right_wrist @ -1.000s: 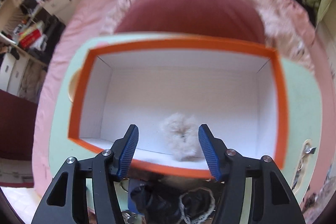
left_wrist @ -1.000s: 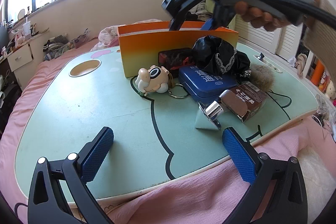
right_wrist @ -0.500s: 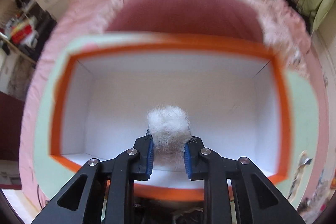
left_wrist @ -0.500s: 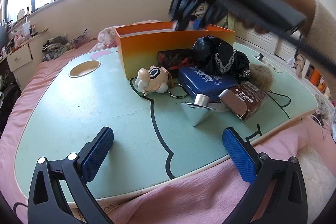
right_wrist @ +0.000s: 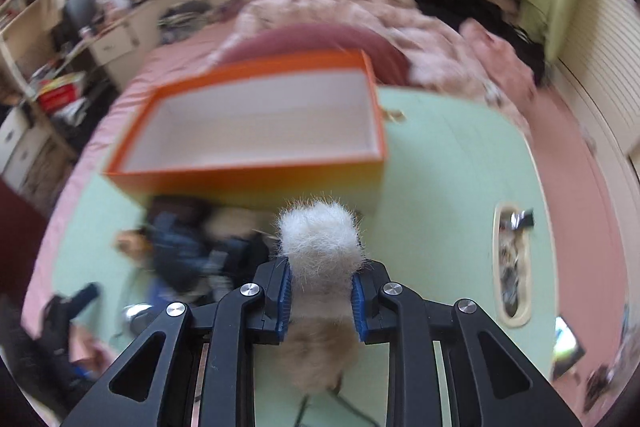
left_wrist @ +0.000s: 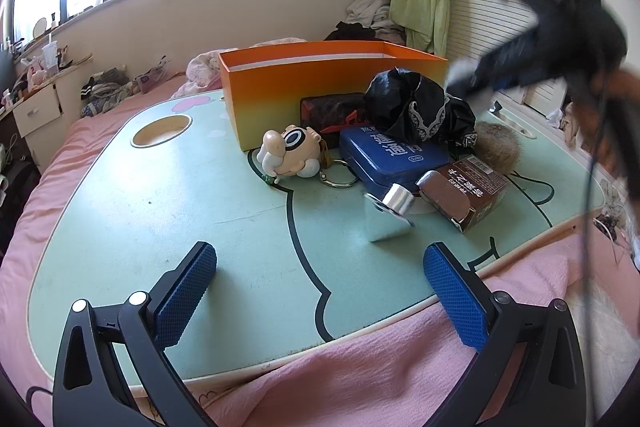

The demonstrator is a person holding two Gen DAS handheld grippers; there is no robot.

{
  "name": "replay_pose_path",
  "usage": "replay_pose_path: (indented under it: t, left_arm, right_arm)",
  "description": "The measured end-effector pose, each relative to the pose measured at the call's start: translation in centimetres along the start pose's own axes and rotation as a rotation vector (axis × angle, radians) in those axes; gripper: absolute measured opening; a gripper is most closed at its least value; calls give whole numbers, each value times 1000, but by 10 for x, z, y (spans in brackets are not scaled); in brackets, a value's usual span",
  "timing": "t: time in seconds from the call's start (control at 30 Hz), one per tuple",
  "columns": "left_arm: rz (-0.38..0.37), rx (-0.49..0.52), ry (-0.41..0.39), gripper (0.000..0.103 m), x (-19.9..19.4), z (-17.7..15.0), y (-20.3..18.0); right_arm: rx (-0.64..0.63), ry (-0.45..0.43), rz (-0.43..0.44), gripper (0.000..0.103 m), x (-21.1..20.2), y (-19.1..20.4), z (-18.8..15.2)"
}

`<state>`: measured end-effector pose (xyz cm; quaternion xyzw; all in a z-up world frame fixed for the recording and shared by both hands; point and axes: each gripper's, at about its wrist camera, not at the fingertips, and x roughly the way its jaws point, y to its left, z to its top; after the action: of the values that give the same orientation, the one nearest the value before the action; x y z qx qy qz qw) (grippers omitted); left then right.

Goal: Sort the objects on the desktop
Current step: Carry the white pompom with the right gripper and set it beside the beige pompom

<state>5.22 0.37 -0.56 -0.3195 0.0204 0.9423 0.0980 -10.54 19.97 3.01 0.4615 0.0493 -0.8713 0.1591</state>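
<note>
1. Right claw (right_wrist: 320, 301): shut on white fur pompom (right_wrist: 318, 237); earlier it sat open above the pompom inside the orange box (right_wrist: 256, 131), now it's off the box's right front corner, over the worktop (right_wrist: 448, 155).
2. Left claw (left_wrist: 320, 291): wide open, empty, unmoved.
3. Count: 1 box, 1 blue tin (left_wrist: 394, 155), 1 brown pompom (left_wrist: 498, 147), 1 toy keyring (left_wrist: 292, 151).

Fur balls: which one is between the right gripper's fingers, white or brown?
The white fur ball, pinched between the right gripper's fingers. The brown fur ball lies free on the green table, beside the black cloth.
</note>
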Motion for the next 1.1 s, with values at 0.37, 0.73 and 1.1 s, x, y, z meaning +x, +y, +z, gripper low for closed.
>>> replay_pose_path:
  t: [0.37, 0.73, 1.1]
  left_arm:
    - [-1, 1, 1, 103, 0, 0, -1]
    - [4, 6, 3, 103, 0, 0, -2]
    - [0, 3, 3, 103, 1, -1, 1]
  right_arm:
    - [51, -342, 142, 83, -44, -2, -38]
    - [-154, -342, -44, 102, -26, 10, -133]
    - [-133, -362, -27, 103, -19, 20, -143]
